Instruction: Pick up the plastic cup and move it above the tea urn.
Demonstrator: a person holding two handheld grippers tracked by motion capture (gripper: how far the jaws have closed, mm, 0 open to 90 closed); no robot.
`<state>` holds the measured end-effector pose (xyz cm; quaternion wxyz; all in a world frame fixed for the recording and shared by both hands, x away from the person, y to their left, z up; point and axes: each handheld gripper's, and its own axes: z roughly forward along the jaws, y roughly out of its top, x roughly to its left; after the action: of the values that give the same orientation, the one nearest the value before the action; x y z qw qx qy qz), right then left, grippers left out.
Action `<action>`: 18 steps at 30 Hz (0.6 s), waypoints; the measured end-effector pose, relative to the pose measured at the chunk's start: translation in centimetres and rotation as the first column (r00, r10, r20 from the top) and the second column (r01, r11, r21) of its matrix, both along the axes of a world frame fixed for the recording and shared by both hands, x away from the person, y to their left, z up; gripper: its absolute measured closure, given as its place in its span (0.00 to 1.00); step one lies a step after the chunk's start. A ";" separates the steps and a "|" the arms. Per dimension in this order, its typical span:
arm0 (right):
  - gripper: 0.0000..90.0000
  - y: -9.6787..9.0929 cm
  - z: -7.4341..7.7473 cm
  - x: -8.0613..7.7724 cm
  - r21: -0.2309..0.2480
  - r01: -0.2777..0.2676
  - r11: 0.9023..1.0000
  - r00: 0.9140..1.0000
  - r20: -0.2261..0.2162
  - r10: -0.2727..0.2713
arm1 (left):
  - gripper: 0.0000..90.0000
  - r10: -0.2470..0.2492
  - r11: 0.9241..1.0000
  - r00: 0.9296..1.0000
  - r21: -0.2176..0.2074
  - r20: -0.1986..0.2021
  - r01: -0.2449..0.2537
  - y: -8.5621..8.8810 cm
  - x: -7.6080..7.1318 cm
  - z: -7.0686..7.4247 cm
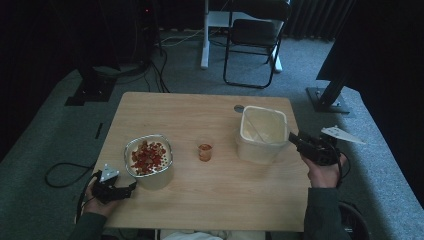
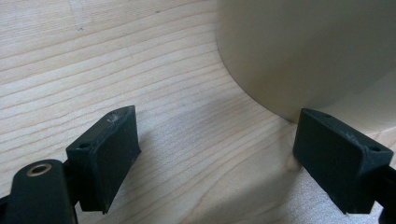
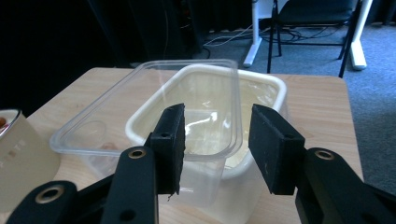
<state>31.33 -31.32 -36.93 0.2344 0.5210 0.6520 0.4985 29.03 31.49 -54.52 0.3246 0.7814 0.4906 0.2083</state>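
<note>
A cream pot point(image 1: 150, 175) holding red pieces stands at the table's front left. My left gripper point(image 1: 131, 187) lies low on the table just left of it, open; in the left gripper view point(image 2: 215, 158) the pot's wall point(image 2: 308, 51) curves close ahead at the upper right. A cream rectangular tub point(image 1: 263, 134) stands at the right, with a clear plastic tray point(image 3: 140, 112) leaning tilted in it. My right gripper point(image 1: 294, 139) hovers at the tub's near right edge, open, and the tray's near corner sits between its jaws point(image 3: 217, 135). Whether a pad touches it I cannot tell.
A small clear cup point(image 1: 205, 151) with reddish contents stands mid-table between pot and tub. A dark round hole point(image 1: 239, 108) marks the table point(image 1: 200, 200) behind the tub. A folding chair point(image 1: 252, 40) and stand bases are on the carpet beyond.
</note>
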 end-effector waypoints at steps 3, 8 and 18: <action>0.60 0.3 -0.1 -0.2 -0.021 -0.018 1.000 1.000 0.006 0.018 | 0.16 0.000 1.000 1.000 0.000 0.000 0.000 0.0 0.0 0.0; 0.58 0.4 0.1 -0.6 -0.010 -0.008 1.000 0.999 0.035 0.008 | 0.16 0.000 1.000 1.000 0.001 0.000 0.000 0.0 0.0 0.0; 0.56 0.6 0.5 -1.1 -0.024 -0.017 1.000 0.998 0.064 0.019 | 0.16 0.000 1.000 1.000 0.001 0.000 0.000 0.0 0.0 0.0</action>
<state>30.22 -30.74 -36.48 0.2569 0.4959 0.6545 0.5096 29.02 31.49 -54.52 0.3243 0.7816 0.4905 0.2083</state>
